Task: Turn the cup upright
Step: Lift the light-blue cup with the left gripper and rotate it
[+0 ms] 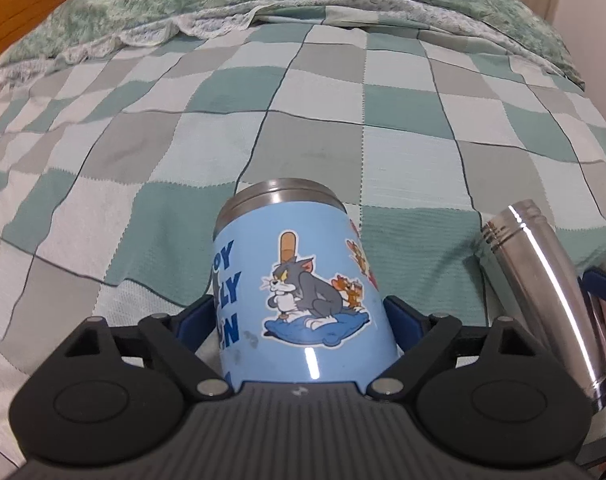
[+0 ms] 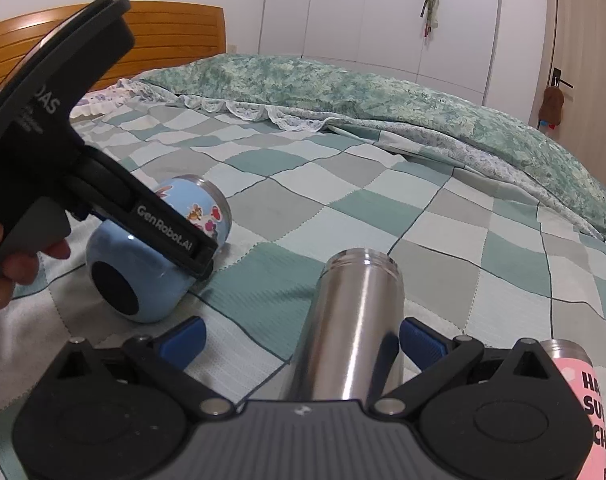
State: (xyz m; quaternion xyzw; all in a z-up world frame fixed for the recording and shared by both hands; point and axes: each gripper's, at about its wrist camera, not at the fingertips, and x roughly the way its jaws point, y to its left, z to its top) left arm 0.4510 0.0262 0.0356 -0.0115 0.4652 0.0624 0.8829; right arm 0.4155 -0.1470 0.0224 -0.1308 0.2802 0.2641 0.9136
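The blue cup (image 1: 299, 300) lies on its side on the bed, a smooth glossy cylinder with cartoon cat-and-mouse stickers, dark blue lettering and a bare steel rim (image 1: 285, 194) that points away from you; in the right wrist view the same cup (image 2: 143, 276) shows its rounded base with a black disc in the middle. Your left gripper (image 1: 299, 316) has its blue fingertips (image 1: 403, 318) on both flanks of the cup, pressed against the body, so it is clasping the cup low near the base end. From the right wrist view that left gripper (image 2: 199, 256) slants down across the cup, with your hand (image 2: 7, 264) on its grey trigger. Just beside the cup, to its right, lies a plain steel flask (image 2: 351, 320), polished and tubular with a threaded neck, also on its side with the neck pointing away; it shows in the left wrist view as a bright tube (image 1: 551, 300). Your right gripper (image 2: 303, 342) straddles this flask with its blue pads (image 2: 185, 340) spread wide and clear of the metal, so it is released. At the right edge a pink cup (image 2: 583, 400) with dark lettering and a steel rim sits close to the gripper. Everything rests on a woven checked bedspread (image 2: 343, 208) in teal, grey and pale squares, with a crumpled green quilt (image 2: 383, 92) edged in lace behind, a wooden headboard (image 2: 175, 36) and white wardrobe doors (image 2: 363, 12) beyond.
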